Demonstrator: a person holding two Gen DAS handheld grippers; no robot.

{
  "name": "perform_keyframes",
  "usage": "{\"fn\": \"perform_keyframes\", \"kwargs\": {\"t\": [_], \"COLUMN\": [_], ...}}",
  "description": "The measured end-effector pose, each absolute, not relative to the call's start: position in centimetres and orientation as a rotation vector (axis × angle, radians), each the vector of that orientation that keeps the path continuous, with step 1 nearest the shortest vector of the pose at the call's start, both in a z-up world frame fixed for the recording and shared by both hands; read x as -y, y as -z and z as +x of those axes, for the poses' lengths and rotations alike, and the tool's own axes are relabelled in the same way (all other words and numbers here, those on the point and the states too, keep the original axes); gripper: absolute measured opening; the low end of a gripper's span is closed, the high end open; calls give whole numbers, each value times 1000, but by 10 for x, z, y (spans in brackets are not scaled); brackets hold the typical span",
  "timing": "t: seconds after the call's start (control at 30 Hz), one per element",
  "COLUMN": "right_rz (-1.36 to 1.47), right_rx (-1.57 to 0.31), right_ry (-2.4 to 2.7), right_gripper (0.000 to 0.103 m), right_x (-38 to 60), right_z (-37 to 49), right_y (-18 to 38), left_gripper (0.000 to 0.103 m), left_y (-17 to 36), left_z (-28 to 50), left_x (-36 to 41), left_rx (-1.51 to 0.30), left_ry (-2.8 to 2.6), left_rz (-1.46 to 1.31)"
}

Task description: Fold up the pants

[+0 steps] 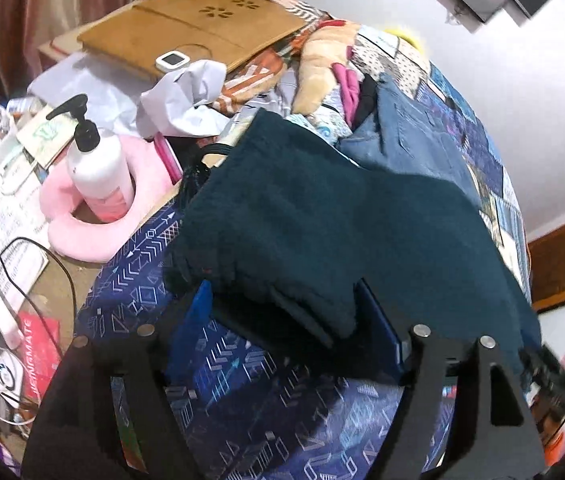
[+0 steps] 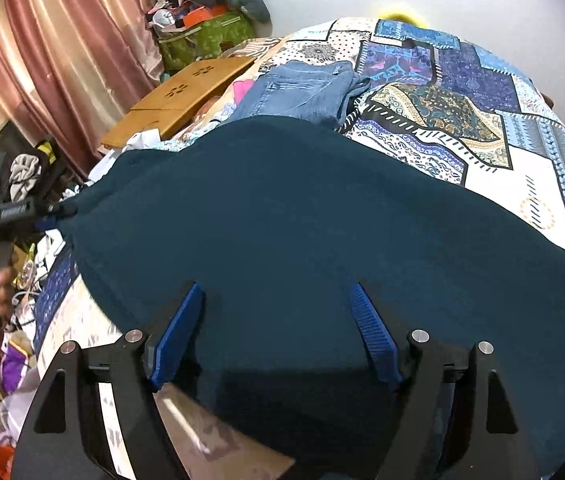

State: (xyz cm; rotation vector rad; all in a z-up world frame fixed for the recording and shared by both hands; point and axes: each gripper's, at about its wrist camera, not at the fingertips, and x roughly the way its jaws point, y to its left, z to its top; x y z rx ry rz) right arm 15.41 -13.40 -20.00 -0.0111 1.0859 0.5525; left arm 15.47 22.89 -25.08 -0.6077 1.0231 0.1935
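Teal fleece pants (image 2: 282, 216) lie across the frame's middle on the patchwork bedspread (image 2: 482, 128), seemingly folded once, with more folding left. Left gripper (image 1: 282, 312) and right gripper (image 2: 278, 336) both stand apart over the near edge, unclamped. Jeans (image 2: 302, 88) wait beyond.

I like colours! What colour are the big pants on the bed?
Dark teal pants; the right wrist view shows them best.
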Motion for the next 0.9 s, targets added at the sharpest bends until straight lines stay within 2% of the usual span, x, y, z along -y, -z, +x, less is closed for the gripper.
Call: {"fn": "perform_keyframes", "kwargs": {"t": [0.03, 0.07, 0.1, 0.13, 0.2, 0.3, 0.43, 0.67, 0.73, 0.8, 0.9], "right_rz": [-6, 1, 8, 14, 33, 31, 51, 151, 166, 175, 213], "right_rx": [-1087, -1088, -1088, -1087, -1093, -1108, -1104, -1081, -1083, -1088, -1109], "right_ry": [-552, -551, -550, -550, -549, -549, -492, -264, -199, -151, -109], "right_gripper": [74, 74, 74, 74, 74, 74, 74, 74, 74, 74, 74], "right_x": [135, 137, 138, 139, 144, 149, 174, 246, 264, 280, 300], "right_z": [154, 154, 153, 153, 152, 149, 145, 153, 153, 149, 139], "right_y": [200, 200, 200, 201, 200, 198, 191, 194, 197, 201, 210], "left_gripper": [74, 66, 52, 49, 33, 31, 31, 35, 40, 56, 66], "left_y": [251, 252, 251, 251, 247, 238, 243, 243, 235, 222, 203], "left_z": [155, 156, 157, 158, 157, 156, 160, 155, 154, 152, 154], "left_x": [-232, -235, -236, -237, -235, -222, -209, -208, -206, -204, -192], "left_rx": [-1014, -1007, -1006, -1008, -981, -947, -965, -1015, -1015, -998, -960], "left_ry": [-207, -232, -258, -276, -301, -345, -398, -346, -334, -328, -308], "left_rz": [-611, -599, -574, -542, -477, -337, -185, -177, -177, -171, -154]}}
